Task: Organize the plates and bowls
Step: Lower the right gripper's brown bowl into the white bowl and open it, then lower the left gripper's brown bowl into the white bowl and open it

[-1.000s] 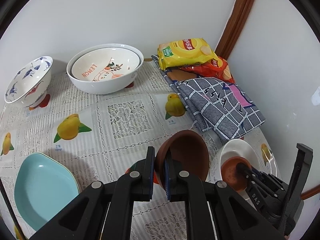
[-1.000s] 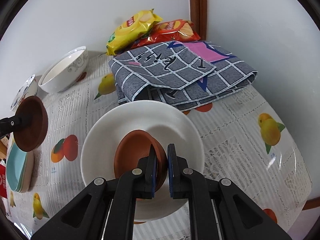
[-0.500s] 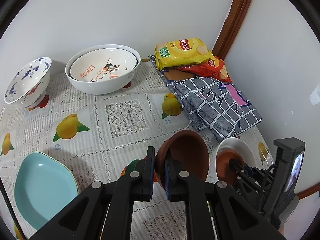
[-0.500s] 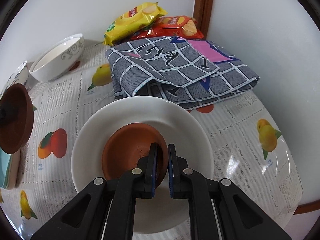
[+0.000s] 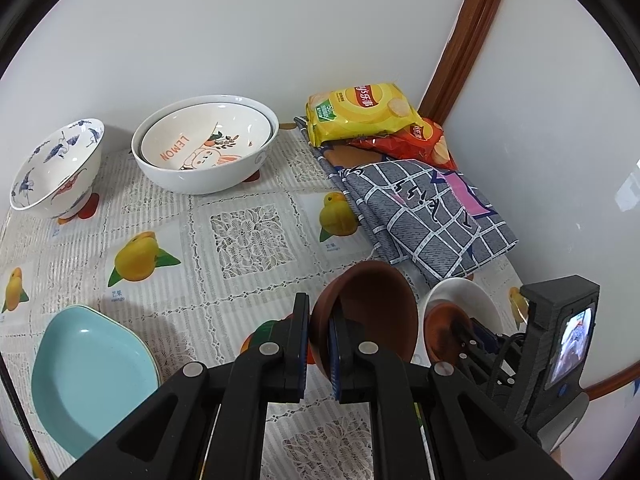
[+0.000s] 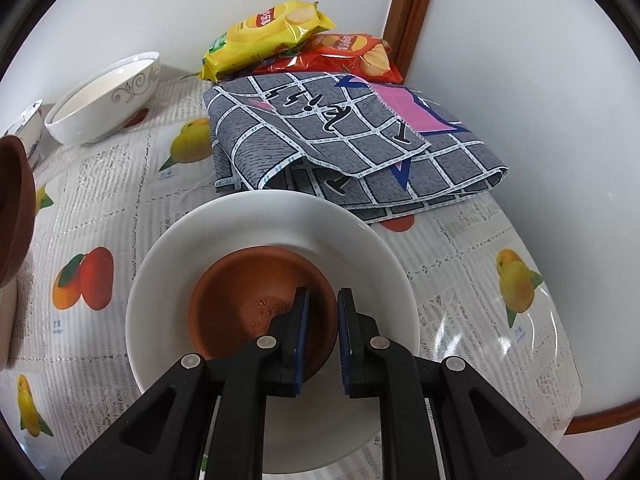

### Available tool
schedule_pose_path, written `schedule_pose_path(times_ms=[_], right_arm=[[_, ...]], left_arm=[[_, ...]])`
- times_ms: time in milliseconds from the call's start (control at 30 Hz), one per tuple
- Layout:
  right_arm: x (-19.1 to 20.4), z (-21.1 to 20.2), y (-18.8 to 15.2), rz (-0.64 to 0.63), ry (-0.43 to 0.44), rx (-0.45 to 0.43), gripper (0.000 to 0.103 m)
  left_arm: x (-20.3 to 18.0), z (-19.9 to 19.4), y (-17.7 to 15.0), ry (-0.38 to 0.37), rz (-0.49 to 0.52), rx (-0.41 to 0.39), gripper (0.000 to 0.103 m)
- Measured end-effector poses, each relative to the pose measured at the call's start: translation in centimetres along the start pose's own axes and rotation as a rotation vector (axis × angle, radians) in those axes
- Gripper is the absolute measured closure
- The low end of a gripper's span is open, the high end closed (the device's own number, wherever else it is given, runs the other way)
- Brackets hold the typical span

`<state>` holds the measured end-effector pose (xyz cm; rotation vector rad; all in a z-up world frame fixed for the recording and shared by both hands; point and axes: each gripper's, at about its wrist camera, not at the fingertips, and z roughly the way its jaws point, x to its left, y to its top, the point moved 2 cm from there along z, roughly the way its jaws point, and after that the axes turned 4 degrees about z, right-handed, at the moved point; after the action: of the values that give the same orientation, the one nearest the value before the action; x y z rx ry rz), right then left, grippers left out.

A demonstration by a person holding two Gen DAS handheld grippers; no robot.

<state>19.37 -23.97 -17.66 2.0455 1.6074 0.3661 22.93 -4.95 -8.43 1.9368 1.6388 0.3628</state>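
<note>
My left gripper [image 5: 319,344] is clamped on the rim of a dark brown bowl [image 5: 370,312], one finger outside the wall and the other inside; the bowl hangs tilted above the tablecloth [image 5: 248,236], its opening turned away from me and to the right.

My right gripper [image 6: 323,334] has just been letting go: its jaws have eased apart to a narrow gap. The near rim of the terracotta bowl [image 6: 256,300] sits between the fingers, the left finger inside the bowl, the right one outside, and I see daylight between the right pad and the rim. That bowl rests in the white plate [image 6: 360,248], which lies under and around the fingertips.

Left of my left fingers, close in, lies the pale blue dish [image 5: 88,376]. Just beyond the plate is a folded grey checked cloth [image 6: 360,148], with a yellow crisp bag [image 6: 268,32] and a red crisp bag [image 6: 344,54] behind it. Farthest ahead of the left fingers stand the nested white bowls [image 5: 206,144] and, to their left, the blue-patterned bowl [image 5: 56,168].
</note>
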Motion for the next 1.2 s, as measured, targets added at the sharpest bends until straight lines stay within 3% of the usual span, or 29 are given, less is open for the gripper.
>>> schedule_pose_path(times_ms=[167,233,300,600,733,833,1067,1200], right_arm=[[0.1,-0.1,0.0,-0.005,0.010,-0.001,0.082],[0.2,-0.5,0.1,-0.009,0.013,-0.019,0.070],[0.2,-0.9,0.2,-0.014,0.014,-0.037,0.066],[-2.7,-5.1,-0.4,0.050,0.081,-0.089,0.065],[-6.0,-8.8,-0.4,0.103,0.069,-0.179,0.053],[-8.8,-10.5,-0.6,0.158,0.050,-0.228,0.051],[-13.8,-9.3,-1.6,0.270,0.050,-0.181,0.050],[-14.4,-8.5,-1.9,0.298,0.074,-0.162,0.050]], left_arm=[[-0.1,-0.1,0.0,-0.001,0.000,-0.002,0.094],[-0.1,-0.1,-0.1,0.000,0.002,-0.001,0.094],[-0.1,-0.1,-0.1,-0.001,0.002,-0.001,0.094],[-1.2,-0.1,-0.1,-0.008,0.019,-0.009,0.094],[-2.6,0.0,-0.5,-0.021,0.049,-0.011,0.094],[-3.8,0.0,-1.0,-0.020,0.074,-0.013,0.094],[-7.2,0.9,-1.7,-0.057,0.099,0.026,0.094],[-9.5,2.0,-1.5,-0.072,0.133,0.050,0.094]])
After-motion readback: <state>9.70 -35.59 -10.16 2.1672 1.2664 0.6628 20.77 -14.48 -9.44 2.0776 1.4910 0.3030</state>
